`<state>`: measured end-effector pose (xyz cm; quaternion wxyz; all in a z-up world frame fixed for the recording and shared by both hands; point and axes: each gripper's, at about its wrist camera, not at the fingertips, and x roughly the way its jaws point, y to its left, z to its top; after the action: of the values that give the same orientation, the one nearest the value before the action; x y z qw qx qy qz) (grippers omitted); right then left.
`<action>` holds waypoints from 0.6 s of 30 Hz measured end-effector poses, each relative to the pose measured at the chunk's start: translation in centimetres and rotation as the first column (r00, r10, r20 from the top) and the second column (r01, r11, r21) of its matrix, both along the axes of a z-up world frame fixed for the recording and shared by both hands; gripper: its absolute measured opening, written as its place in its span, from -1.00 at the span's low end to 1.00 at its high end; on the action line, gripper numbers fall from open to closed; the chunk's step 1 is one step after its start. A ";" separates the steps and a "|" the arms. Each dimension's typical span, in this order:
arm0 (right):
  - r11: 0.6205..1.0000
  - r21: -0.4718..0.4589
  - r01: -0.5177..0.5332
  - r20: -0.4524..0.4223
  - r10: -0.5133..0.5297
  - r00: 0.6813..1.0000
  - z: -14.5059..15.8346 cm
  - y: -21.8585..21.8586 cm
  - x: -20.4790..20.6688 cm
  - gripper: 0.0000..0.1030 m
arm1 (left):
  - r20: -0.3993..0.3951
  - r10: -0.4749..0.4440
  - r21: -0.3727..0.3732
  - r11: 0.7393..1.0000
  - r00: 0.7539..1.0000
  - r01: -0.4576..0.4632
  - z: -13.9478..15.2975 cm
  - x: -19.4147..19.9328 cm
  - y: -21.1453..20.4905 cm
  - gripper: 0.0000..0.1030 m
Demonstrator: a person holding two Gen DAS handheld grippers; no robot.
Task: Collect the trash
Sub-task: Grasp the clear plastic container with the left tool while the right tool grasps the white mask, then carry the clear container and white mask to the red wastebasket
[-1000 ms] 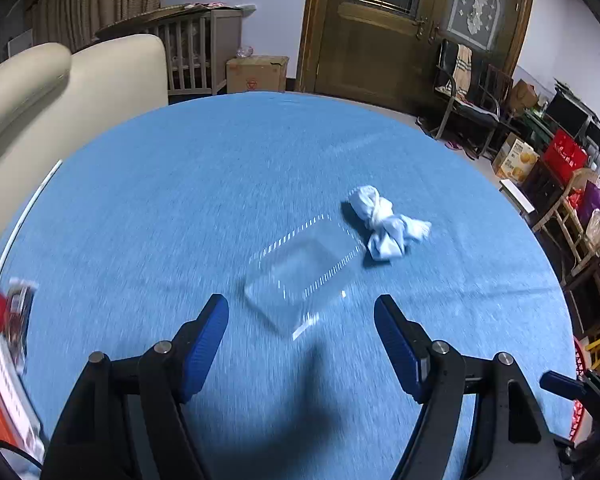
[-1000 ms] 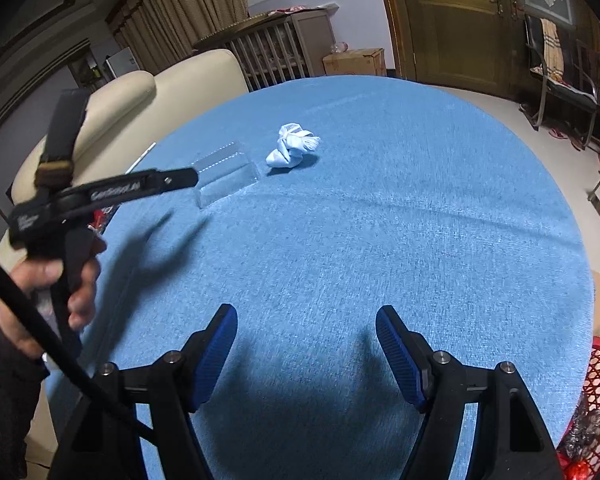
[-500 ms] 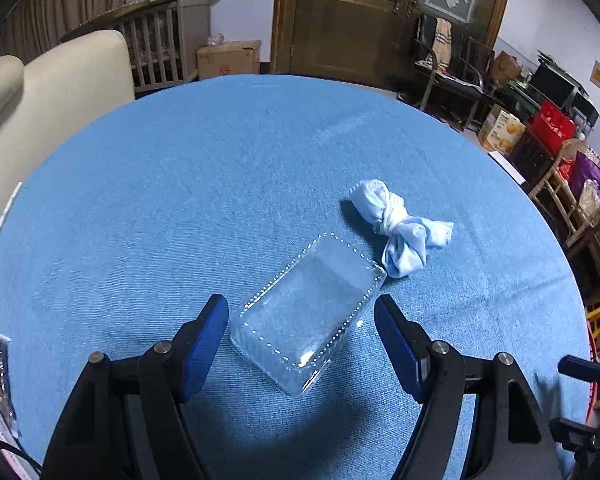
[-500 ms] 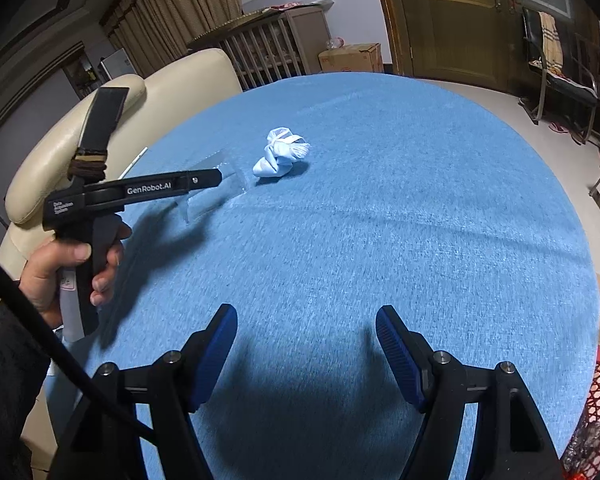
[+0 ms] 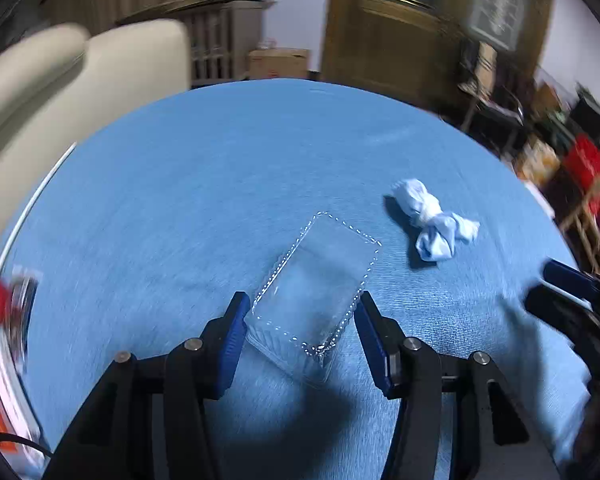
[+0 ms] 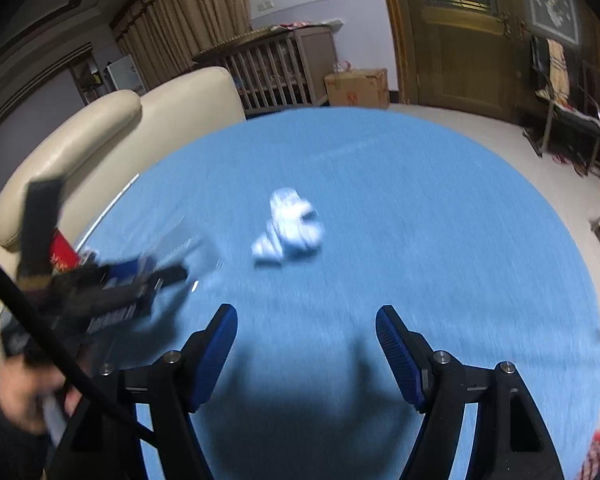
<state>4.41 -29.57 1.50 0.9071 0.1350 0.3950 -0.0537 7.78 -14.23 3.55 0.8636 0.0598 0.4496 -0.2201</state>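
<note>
Two trash bits lying on blue table (image 5: 220, 168): left view, left claw (image 5: 300, 316) spread, straddling clear plastic tray (image 5: 320, 292), w/ tissue wad (image 5: 432, 224) beyond—squeeze gently, tray's flimsy; right view, right claw (image 6: 306, 328) gaping, holding nothing, facing wad (image 6: 288, 228).

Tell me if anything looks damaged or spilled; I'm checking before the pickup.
Nothing looks spilled or broken. The clear plastic tray lies empty on the blue tablecloth, set at a slant between the open left gripper fingers. The knotted white wad beside it is crumpled trash. The right gripper is open and empty.
</note>
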 end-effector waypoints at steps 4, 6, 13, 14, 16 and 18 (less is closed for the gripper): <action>0.999 -0.029 -0.019 -0.011 0.019 1.000 -0.4 0.6 5.0 0.46 | -0.001 0.060 -0.019 0.998 0.998 -0.060 0.3 -1.0 1.5 0.07; 0.999 -0.034 -0.025 -0.027 0.024 0.999 -0.8 0.8 7.2 0.46 | -0.001 0.073 -0.032 0.997 0.997 -0.073 0.6 -1.5 2.0 0.07; 0.997 -0.065 -0.034 -0.120 0.026 0.992 -3.3 1.0 11.5 -0.12 | -0.002 0.077 -0.026 0.997 0.997 -0.077 0.6 -2.3 2.6 0.07; 0.997 -0.064 -0.040 -0.131 0.032 0.991 -3.6 1.0 11.6 -0.23 | -0.003 0.080 -0.023 0.997 0.997 -0.080 0.7 -2.2 2.3 0.07; 0.998 -0.048 -0.047 -0.127 0.040 0.991 -3.4 0.8 11.0 -0.28 | -0.002 0.082 -0.021 0.996 0.997 -0.082 0.7 -2.5 2.3 0.07; 0.997 -0.061 -0.050 -0.108 0.043 0.993 -2.8 0.8 9.8 -0.29 | -0.006 0.085 -0.021 0.996 0.996 -0.085 0.7 -3.0 2.2 0.07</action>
<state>14.17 -28.77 -1.27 0.8895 0.0941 0.4440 -0.0523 4.76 -12.03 4.26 0.8718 0.0307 0.4513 -0.1881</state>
